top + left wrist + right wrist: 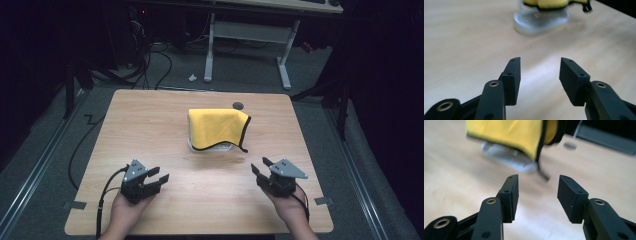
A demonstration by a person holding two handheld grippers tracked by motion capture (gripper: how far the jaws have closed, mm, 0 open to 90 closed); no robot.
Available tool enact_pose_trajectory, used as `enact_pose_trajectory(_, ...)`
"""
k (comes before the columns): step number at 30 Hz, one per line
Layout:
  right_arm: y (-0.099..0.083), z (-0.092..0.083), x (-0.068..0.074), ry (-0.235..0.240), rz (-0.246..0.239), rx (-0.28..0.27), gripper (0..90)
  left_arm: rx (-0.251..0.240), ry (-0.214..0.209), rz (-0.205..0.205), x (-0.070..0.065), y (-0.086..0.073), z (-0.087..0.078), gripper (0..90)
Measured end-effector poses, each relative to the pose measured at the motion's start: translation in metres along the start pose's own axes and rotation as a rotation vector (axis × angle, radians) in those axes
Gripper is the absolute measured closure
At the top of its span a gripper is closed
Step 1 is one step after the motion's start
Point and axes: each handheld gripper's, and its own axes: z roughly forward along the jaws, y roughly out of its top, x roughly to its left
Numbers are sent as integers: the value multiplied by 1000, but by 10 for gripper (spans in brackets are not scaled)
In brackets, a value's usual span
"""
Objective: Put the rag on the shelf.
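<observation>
A yellow cloth (218, 128) lies draped over a clear container (541, 20) in the middle of the table (150, 125). The left gripper (159, 176) and the right gripper (260, 166) sit near the cloth — both spread wide, holding nothing. Each should probably pinch one cloth corner (only the cloth) and lift slowly.

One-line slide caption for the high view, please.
Two open grippers, left gripper and right gripper, flank a yellow cloth draped over a clear container on the wooden table.
</observation>
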Motion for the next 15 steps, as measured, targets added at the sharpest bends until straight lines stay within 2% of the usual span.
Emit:
enact_pose_trajectory(2, -14, -1, 13, 3, 5, 28, 502, 27, -14, 26, -14, -10, 2, 497)
enact_pose_trajectory(4, -23, -1, 22, 11, 25, 51, 489, 38, -8, 56, -25, -22, 1, 480)
enact_pose_trajectory(5, -29, -1, 27, 15, 31, 63, 480, 39, 1, 58, -28, -29, 0, 479)
enact_pose_trajectory(6, -34, -1, 32, 17, 50, 75, 471, 61, 9, 50, -30, -32, -1, 495)
enact_pose_trajectory(7, -42, -2, 36, 13, 66, 73, 468, 80, -7, 41, -31, -32, 0, 489)
enact_pose_trajectory(8, -51, -2, 40, 14, 69, 74, 479, 83, -18, 49, -32, -32, 0, 476)
enact_pose_trajectory(9, -56, -2, 43, 35, 55, 108, 459, 85, -8, 60, -31, -32, 1, 470)
enact_pose_trajectory(10, -56, -1, 44, 45, 30, 127, 451, 91, -10, 53, -28, -32, 3, 470)
enact_pose_trajectory(11, -56, -1, 44, 31, 9, 116, 456, 91, -14, 45, -27, -31, 5, 470)
enact_pose_trajectory(15, -61, 7, 39, 44, 41, 150, 452, 93, -25, 33, -25, -29, 9, 469)
